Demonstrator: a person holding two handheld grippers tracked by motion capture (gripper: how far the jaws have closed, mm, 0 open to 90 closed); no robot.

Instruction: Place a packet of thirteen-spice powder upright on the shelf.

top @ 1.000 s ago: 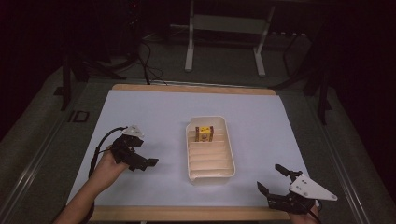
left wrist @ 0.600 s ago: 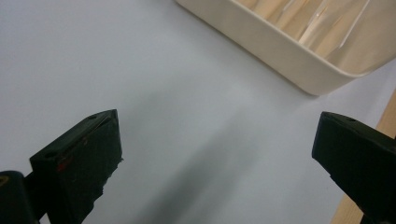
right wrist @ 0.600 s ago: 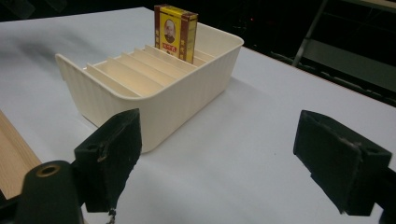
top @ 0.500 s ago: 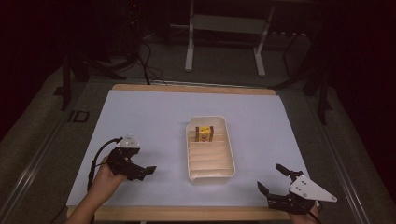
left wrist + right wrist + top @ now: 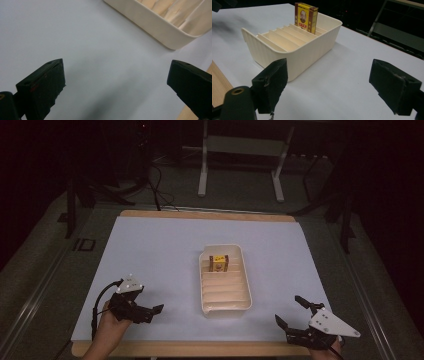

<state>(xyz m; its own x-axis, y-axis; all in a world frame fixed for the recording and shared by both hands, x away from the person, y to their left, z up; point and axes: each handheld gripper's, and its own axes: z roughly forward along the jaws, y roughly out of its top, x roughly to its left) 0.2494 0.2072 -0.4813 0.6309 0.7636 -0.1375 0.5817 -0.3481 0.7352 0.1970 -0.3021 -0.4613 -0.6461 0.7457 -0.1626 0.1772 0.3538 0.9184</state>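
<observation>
A cream ribbed tray (image 5: 225, 304) (image 5: 309, 53) (image 5: 160, 30) lies at the middle of the white table sheet. A small yellow and red box (image 5: 219, 263) (image 5: 306, 17) stands upright in the tray's far slot. My left gripper (image 5: 152, 314) (image 5: 116, 82) hangs low over the sheet near the front left, left of the tray, jaws wide apart and empty. My right gripper (image 5: 292, 312) (image 5: 337, 85) is at the front right corner, right of the tray's near end, also open with nothing between its jaws.
The white sheet (image 5: 150, 260) covers a wooden tabletop whose front edge (image 5: 200, 349) shows below the grippers. Dark floor, cables and a metal stand (image 5: 240, 165) lie beyond the table's far edge.
My left gripper has drawn back toward the front edge of the table and to the left, away from the tray. The right gripper has stayed put.
</observation>
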